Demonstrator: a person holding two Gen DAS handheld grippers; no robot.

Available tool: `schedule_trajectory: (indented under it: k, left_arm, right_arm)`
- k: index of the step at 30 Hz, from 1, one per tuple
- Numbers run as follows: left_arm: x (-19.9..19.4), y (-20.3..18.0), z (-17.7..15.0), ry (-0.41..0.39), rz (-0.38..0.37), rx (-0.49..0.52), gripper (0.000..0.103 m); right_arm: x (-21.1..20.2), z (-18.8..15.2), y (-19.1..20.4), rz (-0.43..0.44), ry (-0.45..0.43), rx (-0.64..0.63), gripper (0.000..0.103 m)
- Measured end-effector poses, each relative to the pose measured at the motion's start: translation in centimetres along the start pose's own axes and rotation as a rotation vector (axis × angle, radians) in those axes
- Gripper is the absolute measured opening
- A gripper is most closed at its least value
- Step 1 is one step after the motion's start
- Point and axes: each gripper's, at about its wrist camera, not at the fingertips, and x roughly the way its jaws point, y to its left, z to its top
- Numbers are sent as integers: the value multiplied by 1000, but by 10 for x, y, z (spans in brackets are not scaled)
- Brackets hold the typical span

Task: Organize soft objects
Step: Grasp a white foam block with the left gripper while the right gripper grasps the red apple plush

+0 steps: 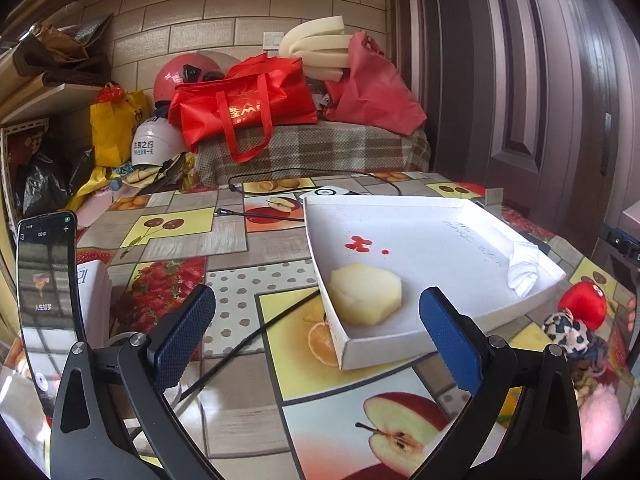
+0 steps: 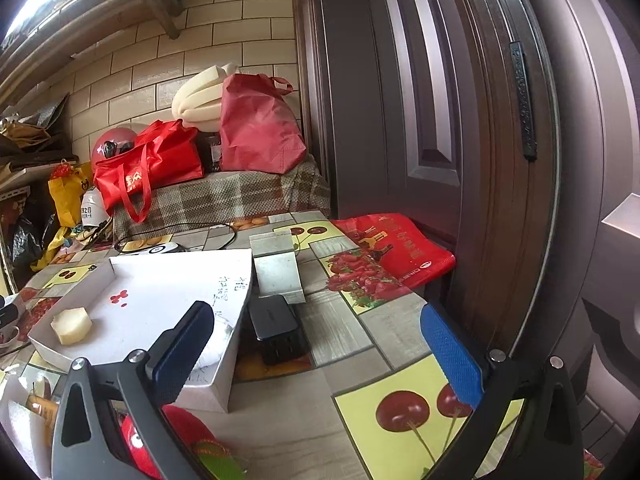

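A white shallow box [image 1: 424, 344] lies on the fruit-print table. Inside it sit a pale yellow foam block [image 1: 366, 298] and a white folded cloth [image 1: 524, 270]. My left gripper [image 1: 316, 332] is open and empty, just in front of the box's near wall. Soft toys lie to the right: a red plush [image 1: 582, 304], a spotted plush [image 1: 568, 330] and a pink fluffy one [image 1: 600, 420]. In the right wrist view my right gripper [image 2: 320, 352] is open and empty above the table, beside the box [image 2: 216, 392]. The foam block [image 2: 72, 326] and a red plush [image 2: 180, 440] show there.
A phone on a stand [image 1: 46, 300] is at the left, with a black cable [image 1: 248, 340] across the table. A black charger [image 2: 276, 330] and a metal stand [image 2: 276, 268] sit right of the box. A red bag [image 2: 400, 248] lies at the table's right edge, by a dark door [image 2: 460, 120].
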Motion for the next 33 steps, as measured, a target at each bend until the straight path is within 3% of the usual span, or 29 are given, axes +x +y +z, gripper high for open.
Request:
schedule_trajectory:
  k: [4,8,13,18,23,33]
  left_arm:
    - [-19,-5,-10,20,-145,46,103]
    - [-35,-16,-18,60,-329,105,103]
    - [-47,-45,-27,106,-421,222,103]
    - [-44,-58,-34,171,-415,231,103]
    - [-24,-54,-38,268,-328,191,103]
    - [-17,-29,-60,439,-250,110,103]
  right_arm:
    - [-11,-6,-3,30,41,-1,103]
    - [-19,-13,3,142,94,-10,103]
    - [-15,-20,34,244,180,-99,103]
    - [4,-26,58,263,274,-139,103]
    - [14,-33,59,259,338,-110,102]
    - [14,-31,48,246,349,-52,102]
